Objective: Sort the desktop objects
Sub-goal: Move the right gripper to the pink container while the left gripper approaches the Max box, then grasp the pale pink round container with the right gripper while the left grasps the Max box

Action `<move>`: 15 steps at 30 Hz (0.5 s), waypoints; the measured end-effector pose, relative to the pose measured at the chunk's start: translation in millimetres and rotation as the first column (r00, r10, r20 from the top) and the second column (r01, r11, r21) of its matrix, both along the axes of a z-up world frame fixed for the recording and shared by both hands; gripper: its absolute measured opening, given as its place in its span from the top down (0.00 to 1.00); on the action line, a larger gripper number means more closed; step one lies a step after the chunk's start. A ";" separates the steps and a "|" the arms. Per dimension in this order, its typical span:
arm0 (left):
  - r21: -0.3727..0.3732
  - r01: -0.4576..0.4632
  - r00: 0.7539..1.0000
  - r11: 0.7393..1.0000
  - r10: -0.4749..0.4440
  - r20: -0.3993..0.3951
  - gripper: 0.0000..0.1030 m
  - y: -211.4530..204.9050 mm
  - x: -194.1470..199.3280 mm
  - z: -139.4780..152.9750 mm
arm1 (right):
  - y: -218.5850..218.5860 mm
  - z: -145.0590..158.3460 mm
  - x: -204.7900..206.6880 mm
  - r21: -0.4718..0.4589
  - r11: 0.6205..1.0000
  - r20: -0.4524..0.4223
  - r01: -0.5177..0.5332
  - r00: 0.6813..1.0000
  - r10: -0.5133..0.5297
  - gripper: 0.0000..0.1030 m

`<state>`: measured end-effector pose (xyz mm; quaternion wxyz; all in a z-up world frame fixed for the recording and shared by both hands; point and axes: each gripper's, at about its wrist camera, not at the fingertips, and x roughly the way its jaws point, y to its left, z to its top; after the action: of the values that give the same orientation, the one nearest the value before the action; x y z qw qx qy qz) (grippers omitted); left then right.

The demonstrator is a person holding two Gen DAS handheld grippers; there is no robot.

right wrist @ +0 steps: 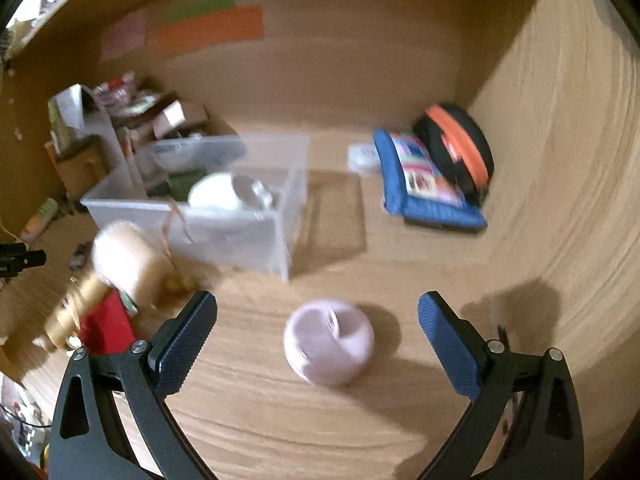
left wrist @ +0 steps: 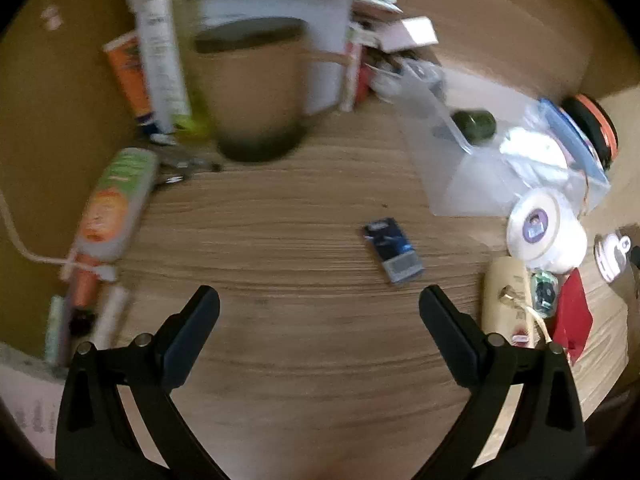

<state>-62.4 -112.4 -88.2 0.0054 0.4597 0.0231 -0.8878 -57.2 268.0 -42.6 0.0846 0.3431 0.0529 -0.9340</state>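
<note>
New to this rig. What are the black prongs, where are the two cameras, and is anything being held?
No robot here: a person carries one handheld tool in each hand, with a fisheye camera looking out along its tongs. The left tongs stand open over a wooden desk, with a small blue pack just ahead and blurred tubes along the left edge. The right tongs are open too, with a pale round tub lying on the desk between them, untouched. Behind it sits a clear plastic bin. Nothing is held.
</note>
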 end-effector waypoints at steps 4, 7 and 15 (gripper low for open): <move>-0.011 0.041 0.999 0.999 -0.041 0.018 0.02 21.1 -11.9 -10.3 | 6.4 -14.6 -4.0 -0.006 1.000 0.056 0.014 0.998 -0.014 0.03; -0.018 0.042 0.999 0.999 -0.042 0.027 0.02 28.9 -18.9 -16.2 | 9.3 -23.9 -5.4 -0.007 1.000 0.087 0.014 0.996 -0.013 0.03; -0.047 0.015 1.000 0.999 -0.014 0.017 0.09 33.7 -23.9 -19.4 | 9.9 -42.1 -19.9 0.027 1.000 0.136 0.005 0.991 -0.008 0.03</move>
<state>-86.3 -78.7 -107.5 0.0098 0.4669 -0.0012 -0.8843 -77.1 277.8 -84.7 0.0805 0.4075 0.0584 -0.9078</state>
